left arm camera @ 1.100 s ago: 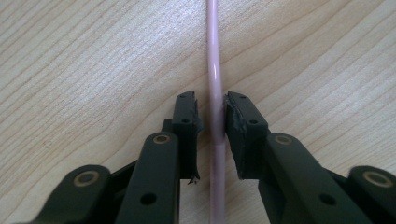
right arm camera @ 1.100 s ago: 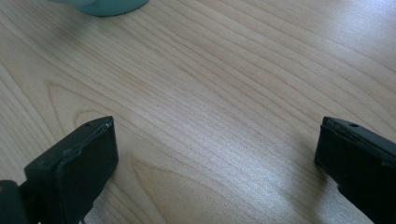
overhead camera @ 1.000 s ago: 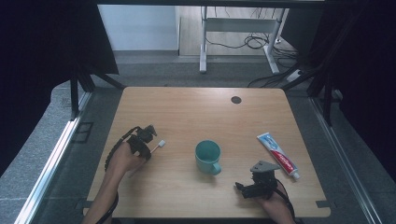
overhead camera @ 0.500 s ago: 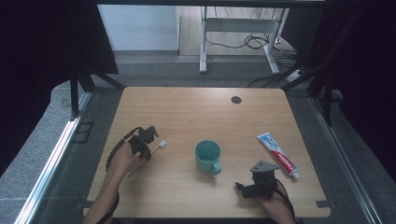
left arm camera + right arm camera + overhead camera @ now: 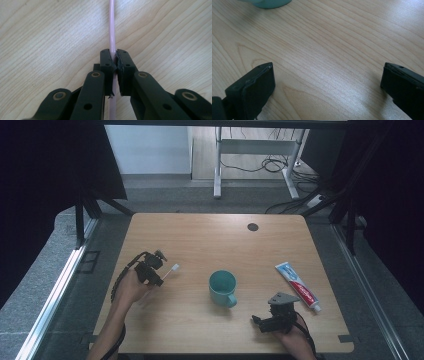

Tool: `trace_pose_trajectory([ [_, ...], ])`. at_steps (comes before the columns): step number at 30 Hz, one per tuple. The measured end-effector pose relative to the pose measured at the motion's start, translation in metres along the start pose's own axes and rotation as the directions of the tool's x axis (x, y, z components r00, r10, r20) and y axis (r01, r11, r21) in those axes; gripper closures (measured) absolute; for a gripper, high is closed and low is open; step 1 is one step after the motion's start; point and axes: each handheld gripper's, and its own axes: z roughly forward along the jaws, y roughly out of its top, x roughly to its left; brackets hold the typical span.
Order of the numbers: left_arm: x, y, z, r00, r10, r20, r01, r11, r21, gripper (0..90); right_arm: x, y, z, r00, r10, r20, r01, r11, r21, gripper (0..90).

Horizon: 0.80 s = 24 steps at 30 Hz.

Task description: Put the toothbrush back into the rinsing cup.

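Fingers (image 5: 108,65) of the left gripper (image 5: 150,268) are clamped on the pink toothbrush (image 5: 112,32), its long axis pointing toward the teal cup (image 5: 223,288) mid-table (image 5: 210,235), while the right gripper (image 5: 274,318) stands apart, farther off.

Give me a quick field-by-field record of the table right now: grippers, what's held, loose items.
left gripper: shut on toothbrush, table's left side
toothbrush: pink handle clamped between the jaws; white head points toward the mug in the high view
right gripper: open, jaws wide apart over bare wood, near front edge
mug: teal, upright, mid-table, handle toward the front edge
toothpaste: lying flat on the right, apart from both grippers
table: light wood, dark round spot near the far edge
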Motion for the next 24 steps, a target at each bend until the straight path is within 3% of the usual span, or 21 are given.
trace_pose_trajectory([
  [7, -0.002, 0.001, -0.006, 1.0000, 0.005, 0.005, -0.005, 0.9986, -0.053, 84.4, 0.000, 0.000, 0.000, 1.0000, 0.000, 0.000, 0.000, 1.000, 0.000, 0.0],
  [13, -0.006, 0.002, -0.012, 0.9997, 0.016, 0.018, -0.014, 0.9926, -0.121, 84.4, 0.000, 0.000, 0.000, 1.0000, 0.000, 0.000, 0.000, 1.000, 0.000, 0.0],
  [20, -0.009, 0.003, -0.019, 0.9989, 0.036, 0.030, -0.030, 0.9822, -0.186, 84.4, 0.000, 0.000, 0.000, 1.0000, -0.001, 0.001, 0.001, 1.000, 0.000, 0.0],
  [24, -0.011, 0.003, -0.023, 0.9982, 0.045, 0.040, -0.034, 0.9703, -0.240, 84.4, 0.000, 0.000, 0.000, 1.0000, -0.001, 0.000, 0.001, 1.000, 0.000, 0.0],
])
